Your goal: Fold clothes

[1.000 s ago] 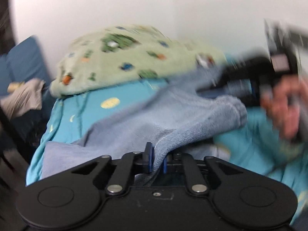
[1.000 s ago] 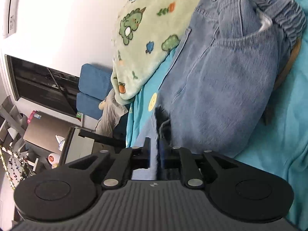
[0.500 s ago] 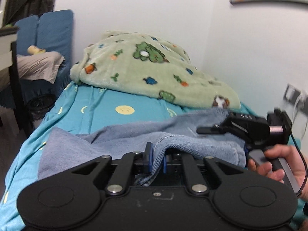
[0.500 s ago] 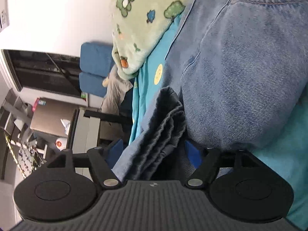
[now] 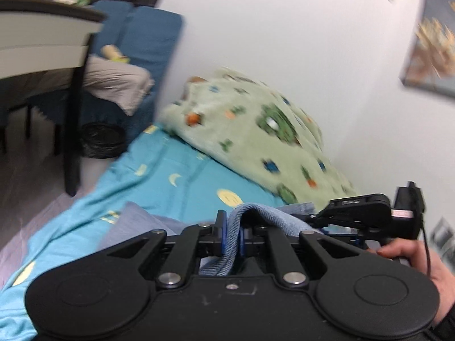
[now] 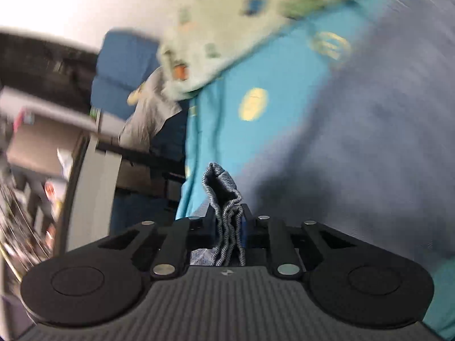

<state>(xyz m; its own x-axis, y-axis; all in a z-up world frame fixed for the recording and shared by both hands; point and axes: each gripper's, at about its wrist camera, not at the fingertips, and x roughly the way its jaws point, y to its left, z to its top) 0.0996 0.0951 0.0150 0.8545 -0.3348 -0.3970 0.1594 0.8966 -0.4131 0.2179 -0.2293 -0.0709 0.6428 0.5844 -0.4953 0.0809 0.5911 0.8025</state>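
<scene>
Both the left gripper (image 5: 231, 234) and right gripper (image 6: 229, 224) have fingers clamped on bunched denim of the jeans (image 6: 369, 142) lifted over the bed (image 5: 182, 176), where a thick, uneven pinch could slip and spoil the fold.

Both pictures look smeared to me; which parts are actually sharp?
Left wrist view: the black left gripper and its pinched blue denim jeans are sharp, the green dinosaur blanket streaked. Right wrist view: only the right gripper is crisp.
</scene>
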